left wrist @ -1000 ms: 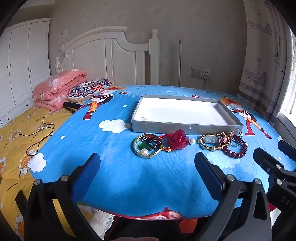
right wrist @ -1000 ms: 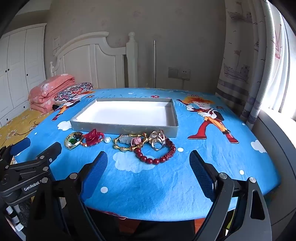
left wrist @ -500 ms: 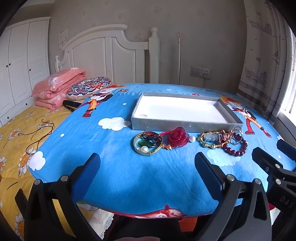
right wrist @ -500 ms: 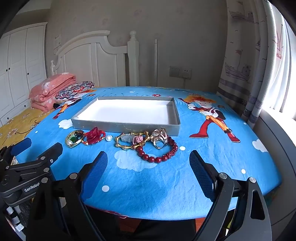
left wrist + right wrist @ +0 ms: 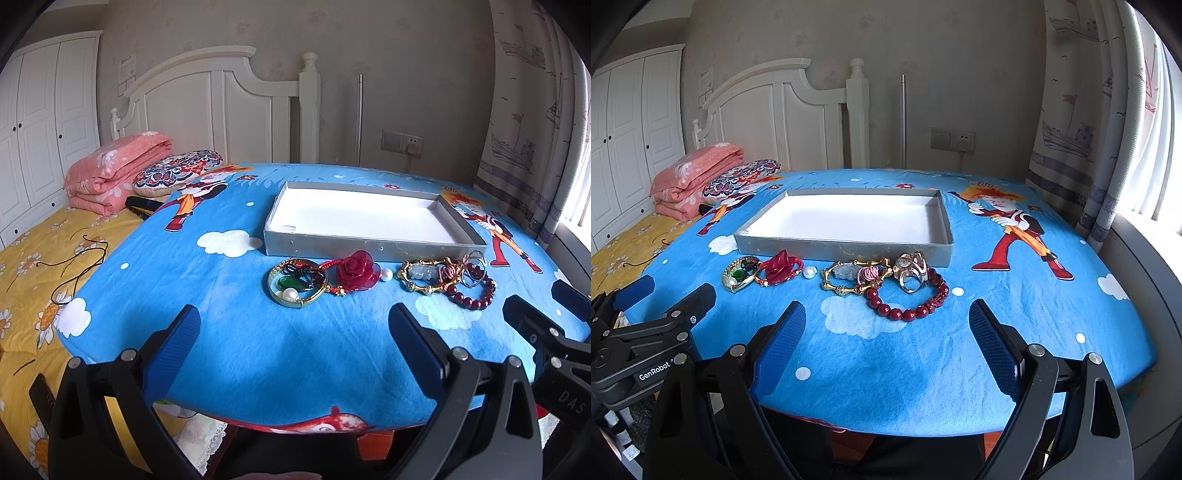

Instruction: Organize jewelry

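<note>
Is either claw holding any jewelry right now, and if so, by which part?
Nothing is held. Left claw and right claw are both open, short of the jewelry.

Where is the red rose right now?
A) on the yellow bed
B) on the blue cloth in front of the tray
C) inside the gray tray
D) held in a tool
B: the rose lies on the blue cloth just in front of the tray, between a gold bangle and a pearl; the tray has no jewelry in it and both tools are open.
</note>
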### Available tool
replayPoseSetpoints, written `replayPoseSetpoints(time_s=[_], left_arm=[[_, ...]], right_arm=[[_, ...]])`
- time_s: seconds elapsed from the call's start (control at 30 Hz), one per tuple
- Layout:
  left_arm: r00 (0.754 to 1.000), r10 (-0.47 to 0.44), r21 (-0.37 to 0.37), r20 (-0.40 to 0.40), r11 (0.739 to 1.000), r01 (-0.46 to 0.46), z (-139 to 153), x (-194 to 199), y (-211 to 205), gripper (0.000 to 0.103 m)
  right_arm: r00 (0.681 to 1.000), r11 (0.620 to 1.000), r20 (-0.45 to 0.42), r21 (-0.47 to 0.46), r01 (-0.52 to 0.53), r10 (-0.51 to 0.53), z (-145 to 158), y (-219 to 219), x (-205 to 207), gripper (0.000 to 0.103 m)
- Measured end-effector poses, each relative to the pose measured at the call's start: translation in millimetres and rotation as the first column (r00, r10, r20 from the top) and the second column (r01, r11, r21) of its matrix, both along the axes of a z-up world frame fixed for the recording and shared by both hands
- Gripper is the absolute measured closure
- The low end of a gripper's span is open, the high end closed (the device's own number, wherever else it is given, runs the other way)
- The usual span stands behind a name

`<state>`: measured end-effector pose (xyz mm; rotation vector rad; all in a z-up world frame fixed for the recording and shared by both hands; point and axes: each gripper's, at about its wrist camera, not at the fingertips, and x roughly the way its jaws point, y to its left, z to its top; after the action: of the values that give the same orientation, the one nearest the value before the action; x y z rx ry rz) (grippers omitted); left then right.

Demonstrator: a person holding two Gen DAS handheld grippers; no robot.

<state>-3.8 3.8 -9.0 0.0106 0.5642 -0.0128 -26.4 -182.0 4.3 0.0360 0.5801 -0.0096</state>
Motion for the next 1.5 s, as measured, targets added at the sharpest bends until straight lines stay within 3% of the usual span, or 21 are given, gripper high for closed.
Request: replayPoseSetpoints(time_s=[1.5], left_arm=[[1.000,0.010,-0.017,-0.006,1.000,-0.010,13,7,1,0.004]], right_arm=[[1.000,1.000,-0.015,0.014,-0.019,0.019,5,-1,7,0.018]])
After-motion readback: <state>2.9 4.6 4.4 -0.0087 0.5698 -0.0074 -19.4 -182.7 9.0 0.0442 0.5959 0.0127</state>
